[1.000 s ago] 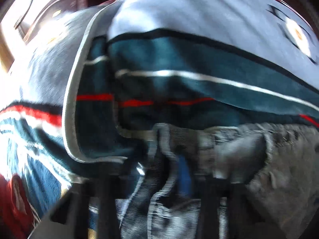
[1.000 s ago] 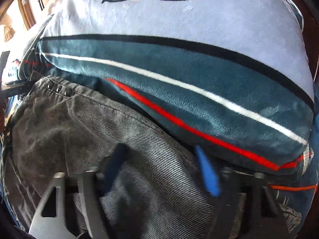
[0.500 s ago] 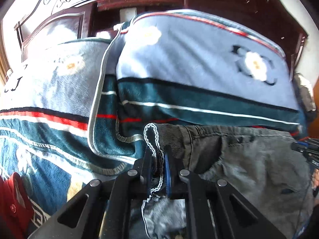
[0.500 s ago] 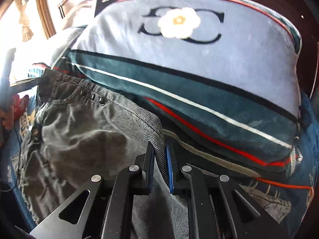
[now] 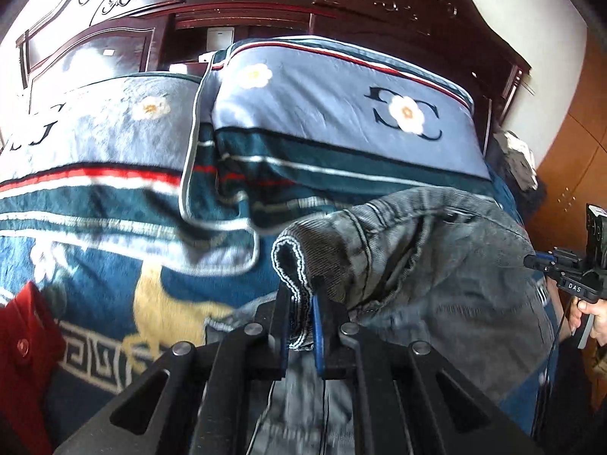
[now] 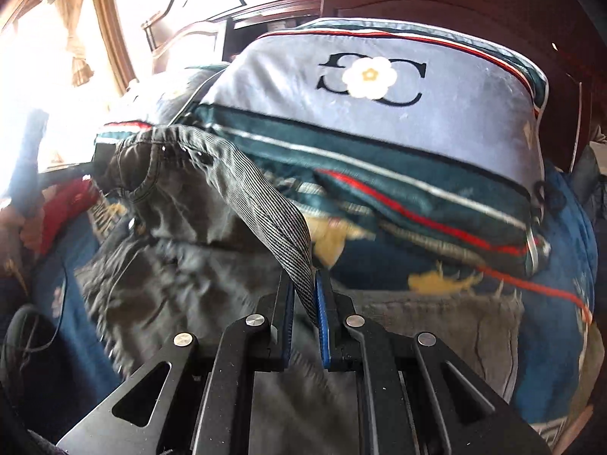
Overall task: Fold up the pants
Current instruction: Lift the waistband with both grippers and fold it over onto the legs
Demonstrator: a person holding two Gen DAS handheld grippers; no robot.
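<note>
Grey corduroy pants [image 5: 436, 265] hang between my two grippers above the bed, held by the waistband at both ends. My left gripper [image 5: 301, 314] is shut on the waistband's left corner, which folds over its pads. My right gripper [image 6: 305, 303] is shut on the waistband's other end, a striped grey band [image 6: 265, 208] that runs up and left to the far corner. In the left wrist view the right gripper [image 5: 569, 269] shows at the right edge. The pant legs [image 6: 189, 265] sag down onto the bed.
Two blue and teal pillows [image 5: 341, 121] lean on the dark carved headboard [image 5: 265, 0]. A blue patterned blanket [image 5: 114, 265] covers the bed. A red garment [image 5: 22, 349] lies at the left. A wooden wardrobe [image 5: 576, 151] stands at the right, a bright window [image 6: 57, 57] at the left.
Both grippers closed on the waistband and lifted it up and back from the pillows. The pants now hang stretched between them, off the blanket.
</note>
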